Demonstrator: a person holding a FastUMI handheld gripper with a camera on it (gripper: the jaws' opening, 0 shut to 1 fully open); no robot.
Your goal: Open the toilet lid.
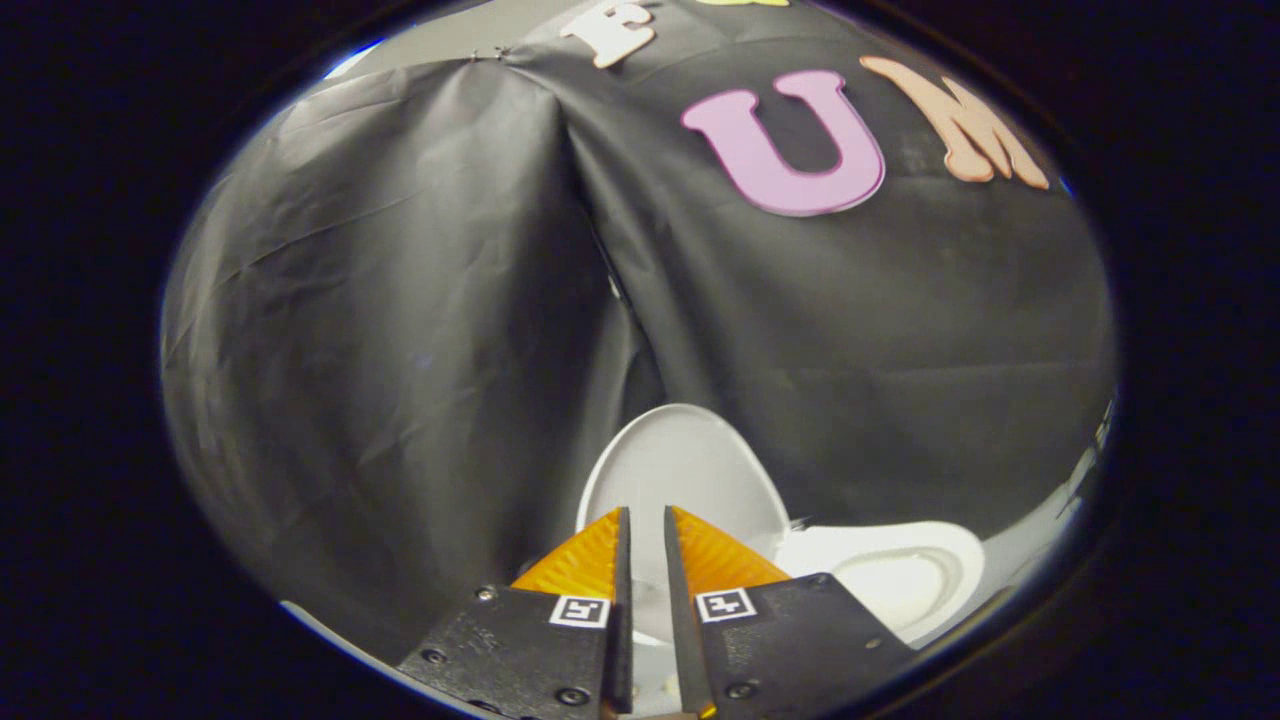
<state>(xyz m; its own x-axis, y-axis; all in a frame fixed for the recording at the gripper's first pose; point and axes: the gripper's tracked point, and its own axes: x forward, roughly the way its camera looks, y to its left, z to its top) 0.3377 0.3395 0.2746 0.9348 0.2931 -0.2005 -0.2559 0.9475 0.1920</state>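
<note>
The toilet lid (680,470) stands raised against the booth's black cloth wall (400,350), just beyond the gripper (645,525) — its fingers nearly closed, a thin gap between them, holding nothing — while the open bowl (900,580) shows beside it, suggesting the job is done.

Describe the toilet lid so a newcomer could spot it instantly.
Against the black cloth wall, a white toilet bowl sits low. The toilet lid is the raised white oval beside it, just beyond the nearly closed gripper: smooth and flat, unlike the hollow bowl.
</note>
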